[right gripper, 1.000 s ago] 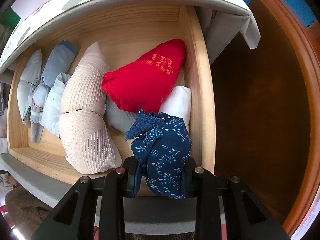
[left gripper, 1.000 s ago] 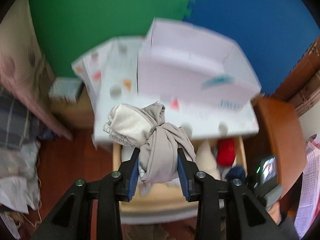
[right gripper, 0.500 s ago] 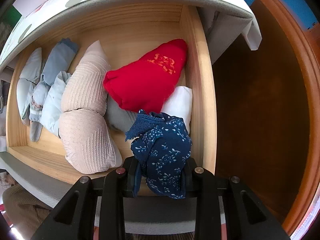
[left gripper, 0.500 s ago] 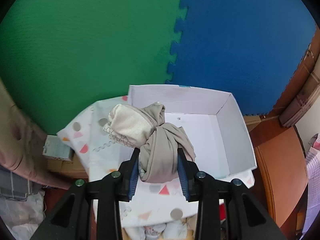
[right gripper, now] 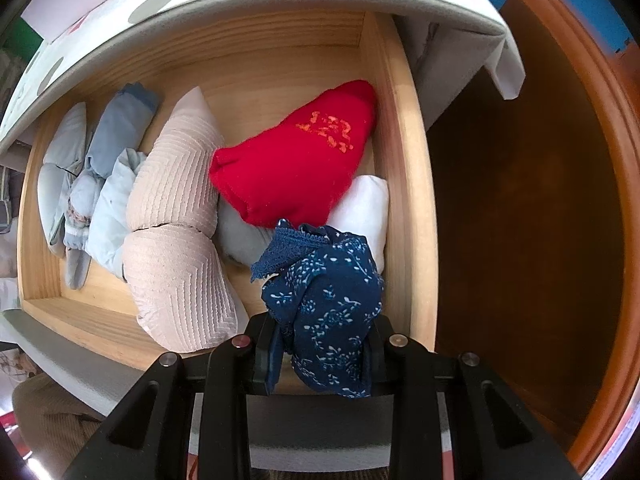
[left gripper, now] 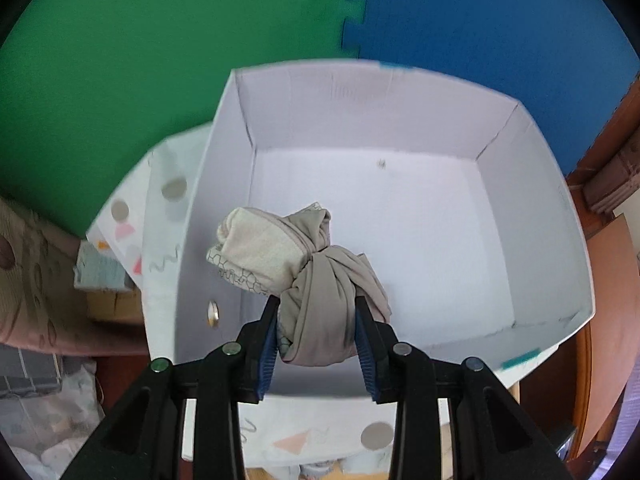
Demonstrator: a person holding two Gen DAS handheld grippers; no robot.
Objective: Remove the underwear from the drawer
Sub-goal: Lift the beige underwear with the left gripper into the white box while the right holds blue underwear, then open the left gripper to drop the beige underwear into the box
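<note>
- Since a second ago, beige underwear bundle (left gripper: 304, 276) went from above the drawer edge to over the white box (left gripper: 532, 216); box now fills the left wrist view, floor of it bare.
- Left gripper (left gripper: 316, 344) clenched on the bundle's lower grey-beige part; paler knotted end sticks up and to the left, free of the pads.
- Bundle hangs over the box's near-left area, not touching floor or walls as far as I can tell.
- Blue patterned underwear (right gripper: 324, 300) pinched in the right gripper (right gripper: 322, 360), jaws tight on it, same spot as before, above the drawer's (right gripper: 404, 184) front right corner.
- Left in drawer: red piece (right gripper: 296, 164), white piece (right gripper: 366, 204) under it, two ribbed beige rolls (right gripper: 176, 216), pale blue items (right gripper: 100, 184) at left.
- Step, my read: drop the beige bundle in the box. Do it well by lowering nearer the floor, centring away from the left wall, then opening fully so fabric doesn't snag on the blue pads (left gripper: 269, 350).
- Risk: knot catching a pad and lifting back out; pull straight up after release.
- Right hand should wait clear of the drawer rim, then follow to the box.
</note>
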